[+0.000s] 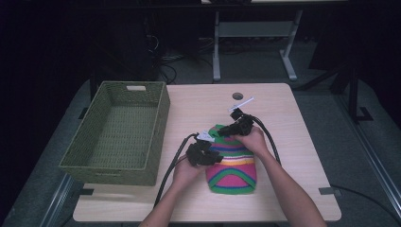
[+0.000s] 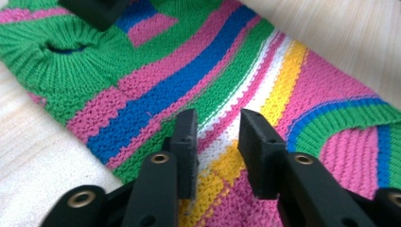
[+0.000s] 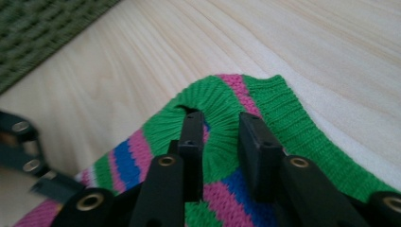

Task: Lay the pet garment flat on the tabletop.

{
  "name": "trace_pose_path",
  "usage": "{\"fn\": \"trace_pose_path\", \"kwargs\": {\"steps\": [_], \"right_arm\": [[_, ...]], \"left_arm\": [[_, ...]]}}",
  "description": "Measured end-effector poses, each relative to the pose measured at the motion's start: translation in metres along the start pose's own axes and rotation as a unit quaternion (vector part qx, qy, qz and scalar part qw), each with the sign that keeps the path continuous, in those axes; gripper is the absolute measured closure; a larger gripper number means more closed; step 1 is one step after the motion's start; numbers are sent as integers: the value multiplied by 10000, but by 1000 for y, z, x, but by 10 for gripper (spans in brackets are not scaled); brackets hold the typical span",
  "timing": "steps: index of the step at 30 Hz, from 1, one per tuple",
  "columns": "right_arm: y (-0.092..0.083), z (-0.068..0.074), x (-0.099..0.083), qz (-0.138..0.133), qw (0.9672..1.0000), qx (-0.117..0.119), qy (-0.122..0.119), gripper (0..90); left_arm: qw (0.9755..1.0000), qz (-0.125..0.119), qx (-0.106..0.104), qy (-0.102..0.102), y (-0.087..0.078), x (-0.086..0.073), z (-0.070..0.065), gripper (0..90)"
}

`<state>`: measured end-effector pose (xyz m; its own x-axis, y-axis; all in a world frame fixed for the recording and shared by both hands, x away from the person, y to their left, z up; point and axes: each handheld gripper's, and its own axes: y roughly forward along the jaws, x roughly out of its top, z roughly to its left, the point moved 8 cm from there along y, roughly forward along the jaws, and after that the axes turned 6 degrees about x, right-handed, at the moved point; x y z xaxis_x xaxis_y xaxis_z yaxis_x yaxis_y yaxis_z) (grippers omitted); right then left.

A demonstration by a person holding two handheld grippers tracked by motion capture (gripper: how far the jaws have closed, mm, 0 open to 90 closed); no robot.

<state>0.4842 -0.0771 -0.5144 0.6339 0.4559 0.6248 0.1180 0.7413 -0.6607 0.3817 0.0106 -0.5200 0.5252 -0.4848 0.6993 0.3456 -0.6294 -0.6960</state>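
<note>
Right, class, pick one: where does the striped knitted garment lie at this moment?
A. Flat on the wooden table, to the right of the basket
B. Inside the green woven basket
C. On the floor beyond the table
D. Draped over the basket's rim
A: in the high view the striped knitted garment lies flat on the wooden table, apart from the green woven basket at its left.

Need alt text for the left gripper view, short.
Two black fingers of the left gripper stand slightly apart over a striped knitted garment in green, pink, blue, white and yellow, lying flat on a light wooden table. Its green ribbed opening sits at upper left.
</note>
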Motion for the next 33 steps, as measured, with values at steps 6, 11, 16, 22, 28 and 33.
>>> {"fn": "trace_pose_path", "kwargs": {"steps": [6,11,16,22,28,33], "right_arm": [[-21,3,-10,-238,9996,156,91,588],[-39,1,-21,-382,9990,158,140,515],[-57,1,-31,-478,9987,108,142,485],[-72,3,-43,-495,9987,53,136,452],[-90,8,-62,-543,9984,17,121,421],[-104,6,-76,-619,9979,-55,183,406]], "left_arm": [[9998,-202,71,-40,-9,6,1,595],[9997,-198,88,-60,-17,7,2,518],[9996,-217,123,-137,-22,5,6,487],[9995,-217,164,-127,-26,2,6,451],[9995,-194,251,-98,-33,2,2,367],[9993,-228,281,-129,-41,3,4,356]]}}
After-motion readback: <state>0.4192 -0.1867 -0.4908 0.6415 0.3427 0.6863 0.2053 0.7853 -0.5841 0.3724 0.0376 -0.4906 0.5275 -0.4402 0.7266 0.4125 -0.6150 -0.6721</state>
